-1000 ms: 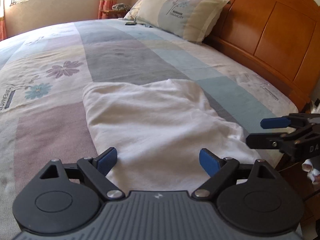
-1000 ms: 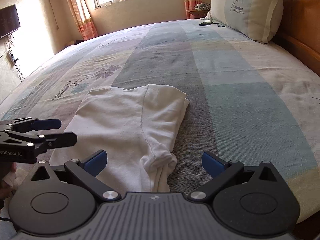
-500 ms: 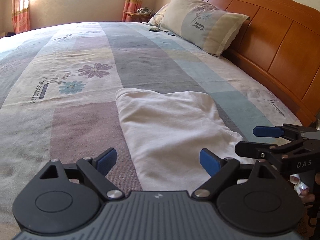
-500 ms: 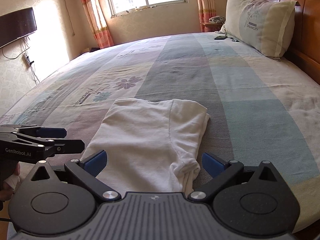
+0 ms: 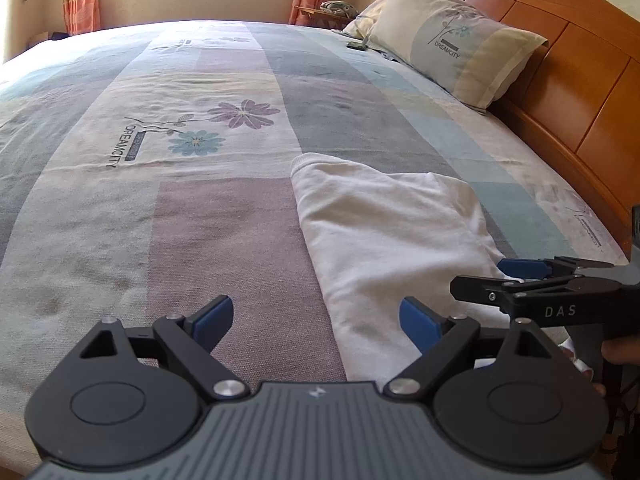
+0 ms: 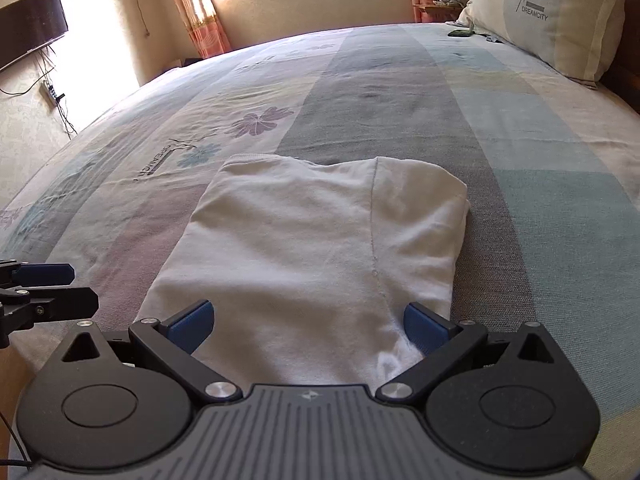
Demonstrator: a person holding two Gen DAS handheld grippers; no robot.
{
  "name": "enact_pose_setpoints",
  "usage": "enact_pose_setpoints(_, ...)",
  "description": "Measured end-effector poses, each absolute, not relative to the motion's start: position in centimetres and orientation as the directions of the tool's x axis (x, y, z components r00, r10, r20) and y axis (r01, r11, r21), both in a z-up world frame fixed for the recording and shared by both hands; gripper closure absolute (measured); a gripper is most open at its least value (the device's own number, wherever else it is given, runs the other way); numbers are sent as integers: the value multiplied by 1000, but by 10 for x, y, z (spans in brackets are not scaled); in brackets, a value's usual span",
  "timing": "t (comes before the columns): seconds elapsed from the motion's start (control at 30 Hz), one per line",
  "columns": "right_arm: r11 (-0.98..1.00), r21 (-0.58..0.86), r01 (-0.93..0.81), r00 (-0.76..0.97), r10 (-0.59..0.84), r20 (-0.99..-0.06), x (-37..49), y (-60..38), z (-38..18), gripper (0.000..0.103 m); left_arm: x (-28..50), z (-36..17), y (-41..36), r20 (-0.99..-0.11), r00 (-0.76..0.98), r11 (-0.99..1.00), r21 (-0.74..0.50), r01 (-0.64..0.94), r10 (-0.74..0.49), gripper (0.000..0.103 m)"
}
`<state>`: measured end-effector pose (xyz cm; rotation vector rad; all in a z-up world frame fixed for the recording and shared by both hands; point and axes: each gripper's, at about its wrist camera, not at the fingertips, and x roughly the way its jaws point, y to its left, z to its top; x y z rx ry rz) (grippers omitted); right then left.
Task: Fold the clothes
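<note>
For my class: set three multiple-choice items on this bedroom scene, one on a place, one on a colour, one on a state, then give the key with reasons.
1. Where does the garment lie?
A. On the bed
B. On the floor
C. On the pillow

2. What colour is the garment?
A. Red
B. White
C. Black

3. How is the right gripper?
A. Shut on the garment
B. Shut on nothing
C. Open

Key: 1 A, it rests flat on the patterned bedcover; 2 B, the cloth is plainly white; 3 C, its blue pads stand wide apart, pinching no cloth.
</note>
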<state>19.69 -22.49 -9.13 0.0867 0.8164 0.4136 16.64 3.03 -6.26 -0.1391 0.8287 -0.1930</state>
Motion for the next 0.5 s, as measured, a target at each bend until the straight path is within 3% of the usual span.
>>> enact_pose_setpoints(0.5,911,238,-337,630,406,-662,164,-225,-67,0,150,-49,30,-690,682,968,-214,127,-242,13)
